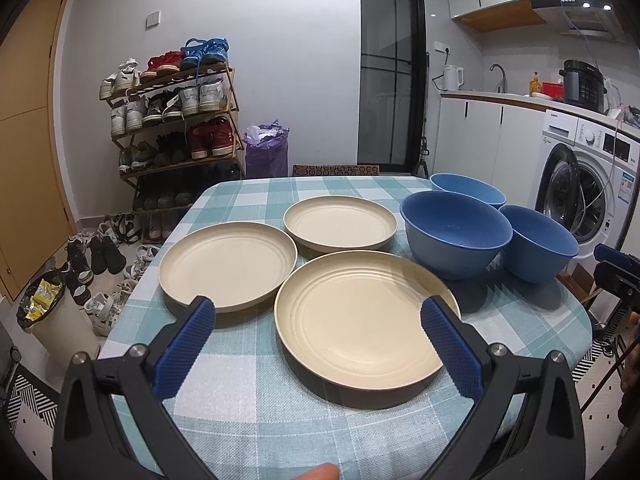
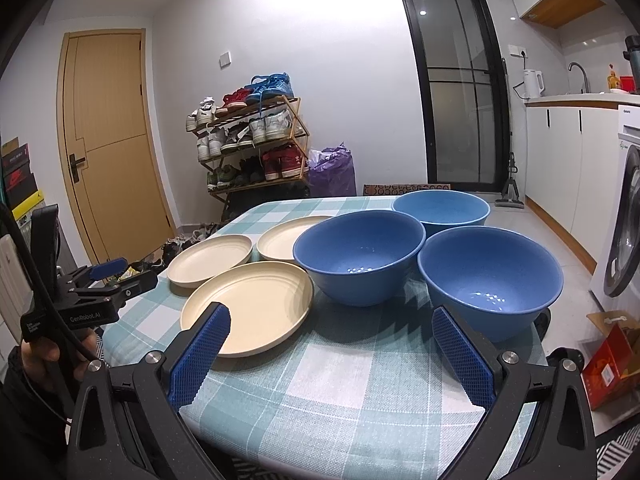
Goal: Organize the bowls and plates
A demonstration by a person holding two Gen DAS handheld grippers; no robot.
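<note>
With both grippers, left [image 1: 318,318] and right [image 2: 330,326], spread and empty, I should pinch the near plate [image 1: 360,320] by its rim and lift it level.

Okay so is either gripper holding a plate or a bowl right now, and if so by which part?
Nothing is held. The left gripper and right gripper are both open, with no plate or bowl between their fingers.

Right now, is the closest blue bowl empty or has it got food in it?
Empty. The closest blue bowl sits upright, and its bare inside shows only light reflections, no food.
</note>
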